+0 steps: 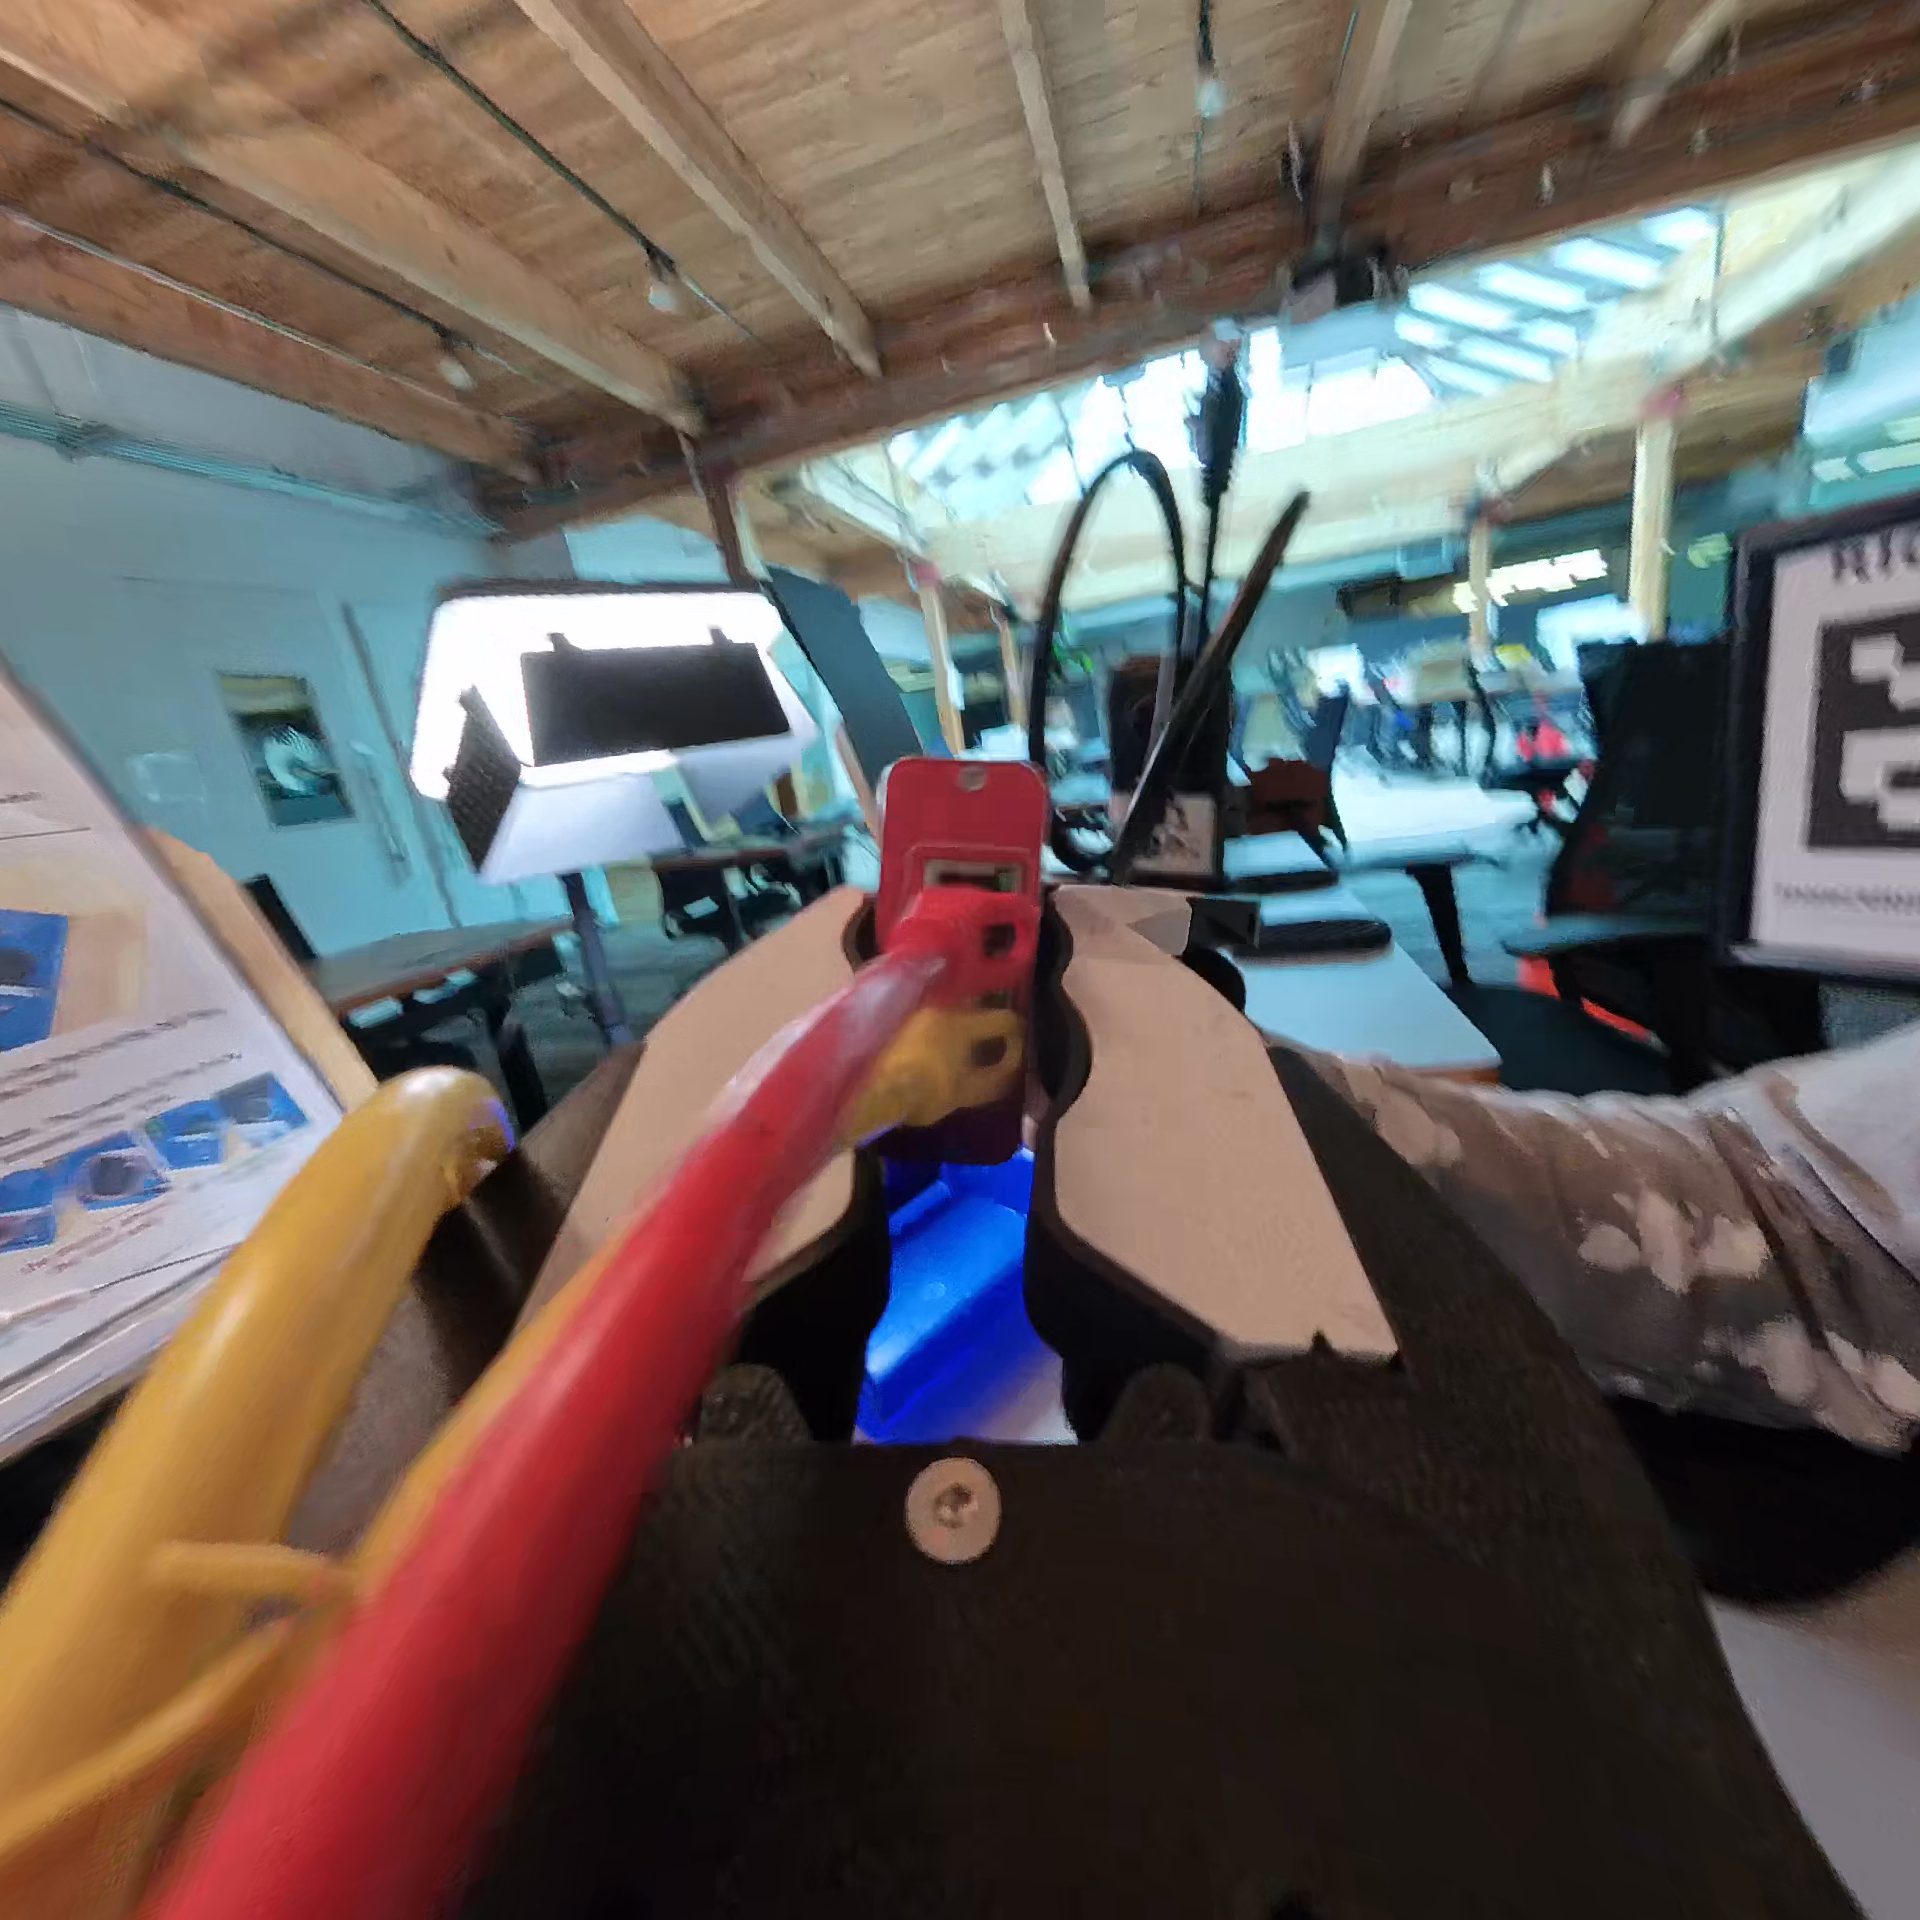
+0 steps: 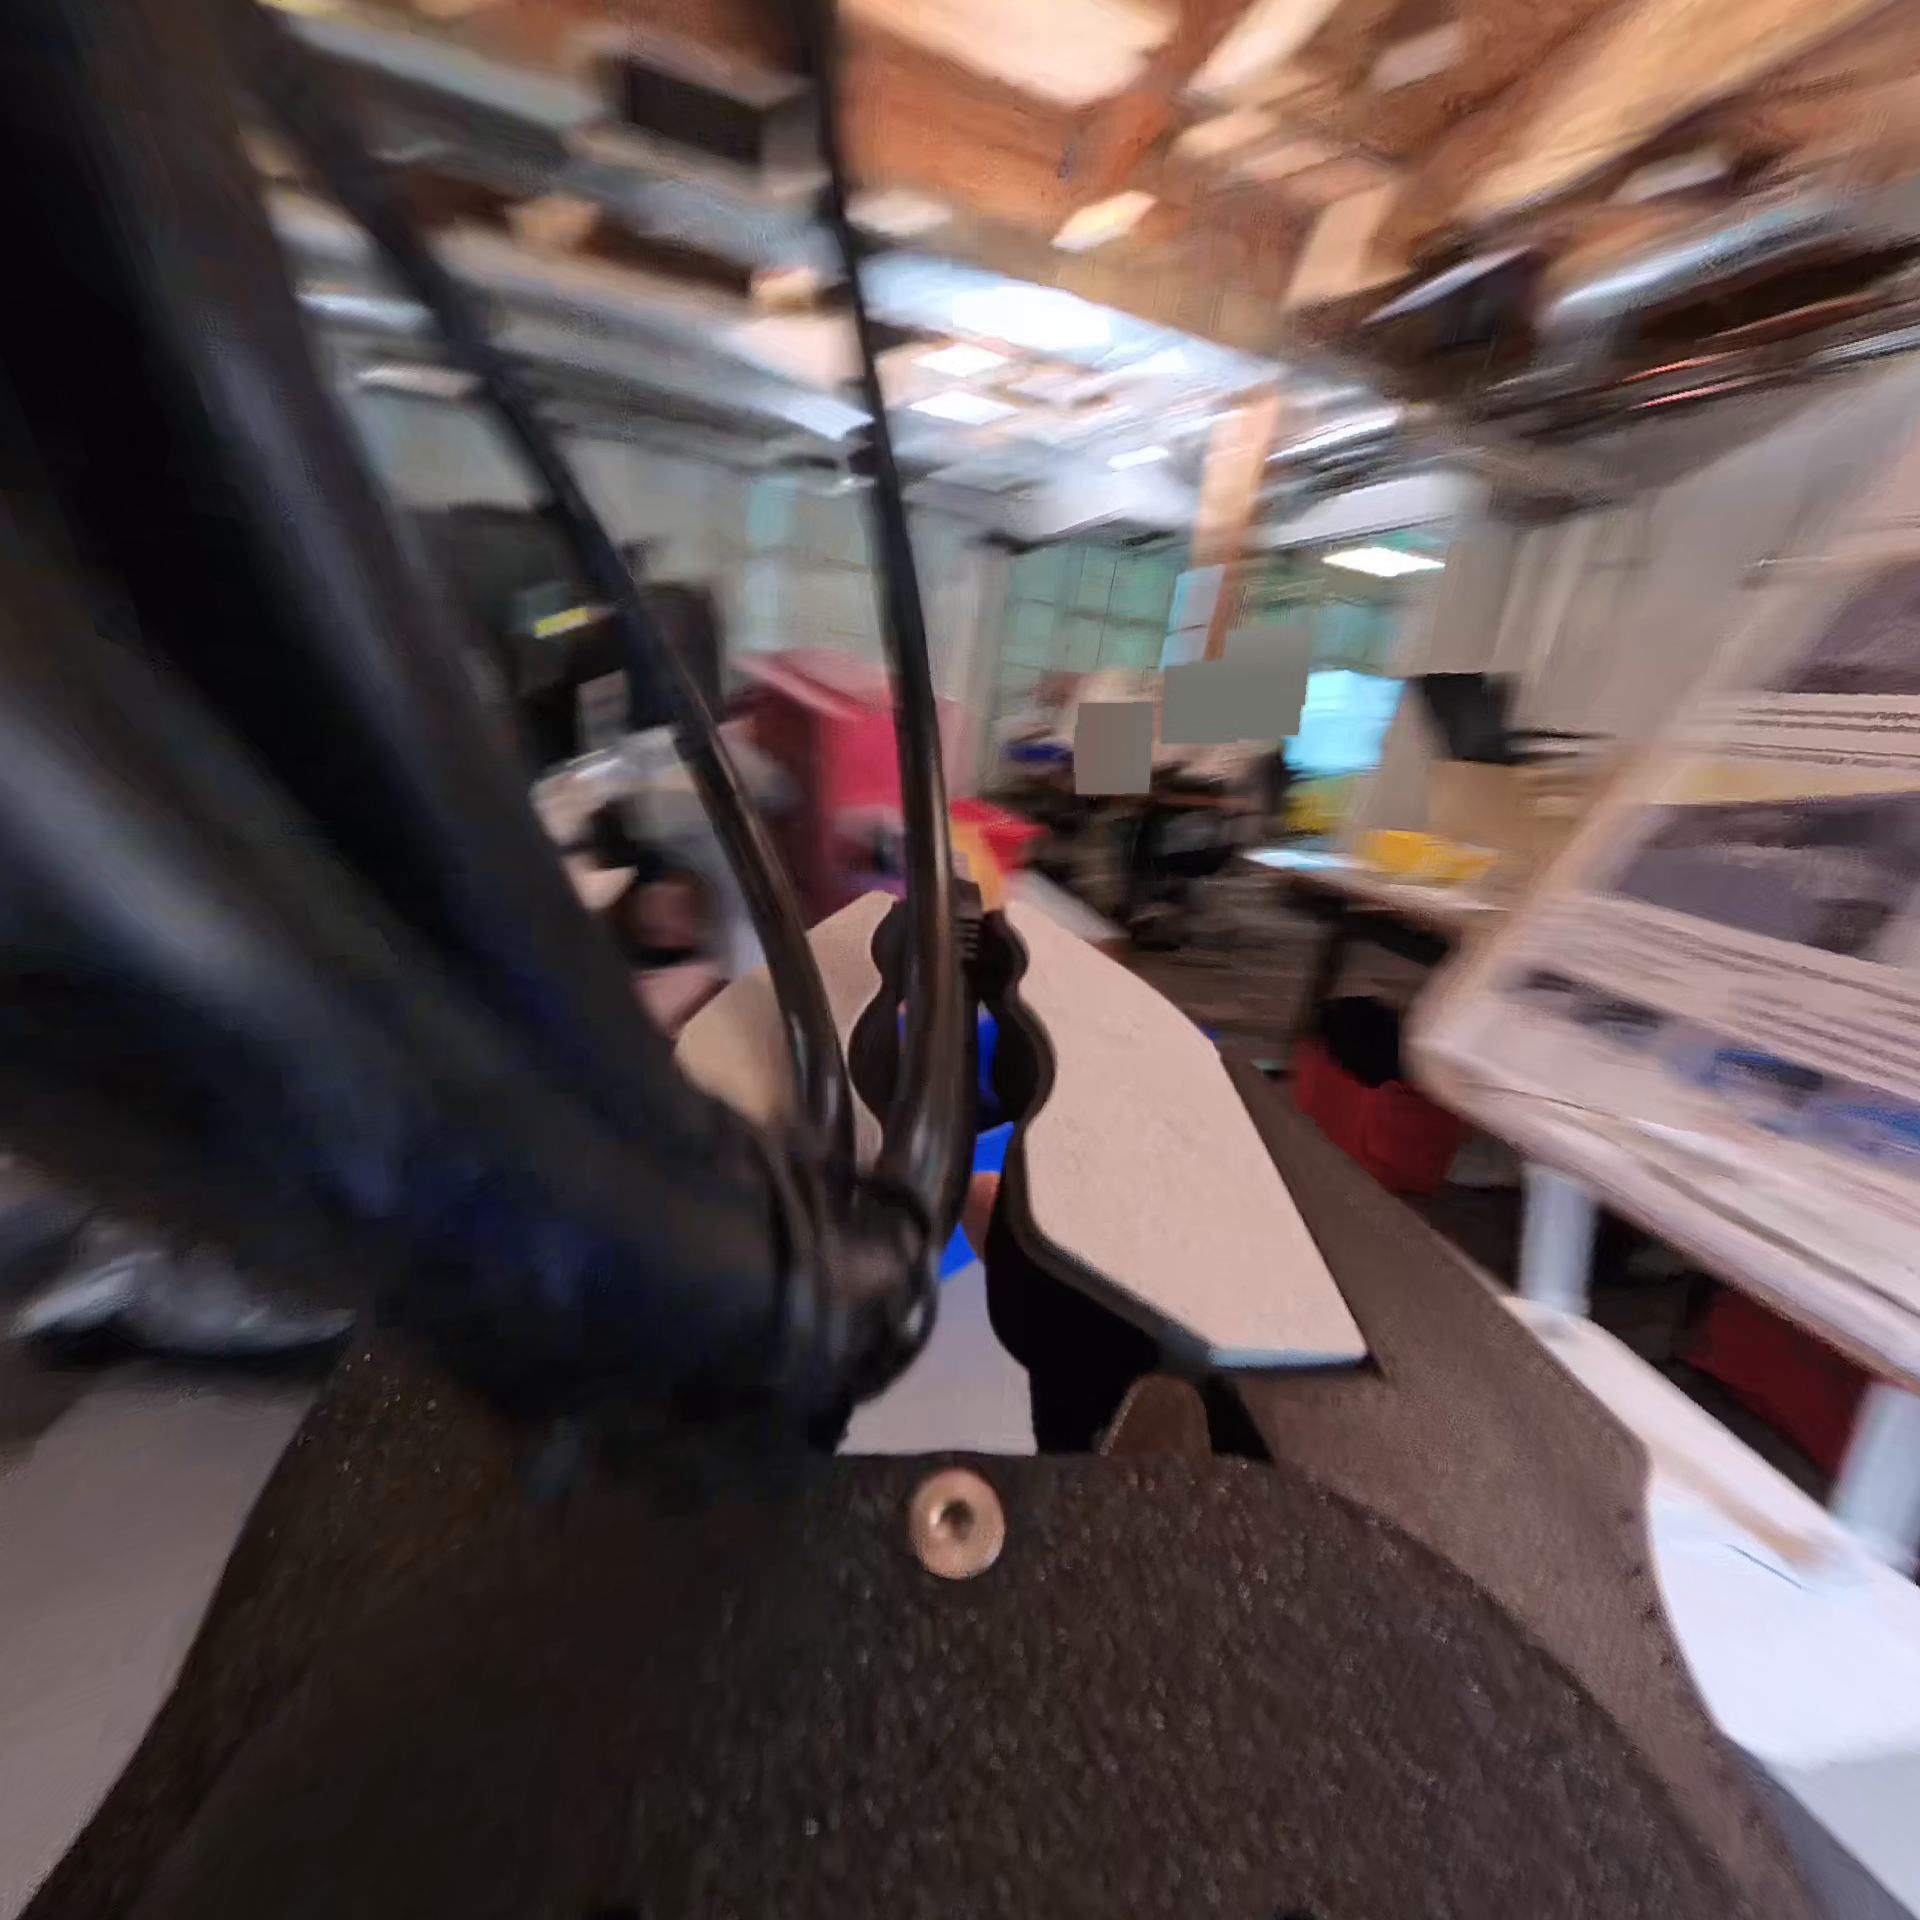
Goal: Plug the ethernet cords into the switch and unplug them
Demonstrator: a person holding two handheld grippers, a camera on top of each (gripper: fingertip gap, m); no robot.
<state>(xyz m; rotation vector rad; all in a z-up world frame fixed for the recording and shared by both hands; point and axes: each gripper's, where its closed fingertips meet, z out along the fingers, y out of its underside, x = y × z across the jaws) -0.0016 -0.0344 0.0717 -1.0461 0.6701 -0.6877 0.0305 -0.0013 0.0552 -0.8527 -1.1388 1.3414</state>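
In the left wrist view my left gripper (image 1: 956,966) is shut on a small red switch block (image 1: 961,810) that stands upright between its tips. A red ethernet cord (image 1: 623,1299) is plugged into the upper port, and a yellow cord (image 1: 239,1351) with its yellow plug (image 1: 956,1060) sits in the port below. Both cords run back to the lower left. In the blurred right wrist view my right gripper (image 2: 940,977) is shut on a thin black cord (image 2: 904,675) that rises from between the tips. A thick dark cable bundle (image 2: 416,1091) hides its left finger.
Printed sheets lie at the left (image 1: 125,1091) and show at the right in the right wrist view (image 2: 1714,987). A patterned sleeve (image 1: 1610,1195) reaches in from the right. A black-and-white marker board (image 1: 1849,748) stands at the right. A lit softbox (image 1: 613,717), desks and chairs are behind.
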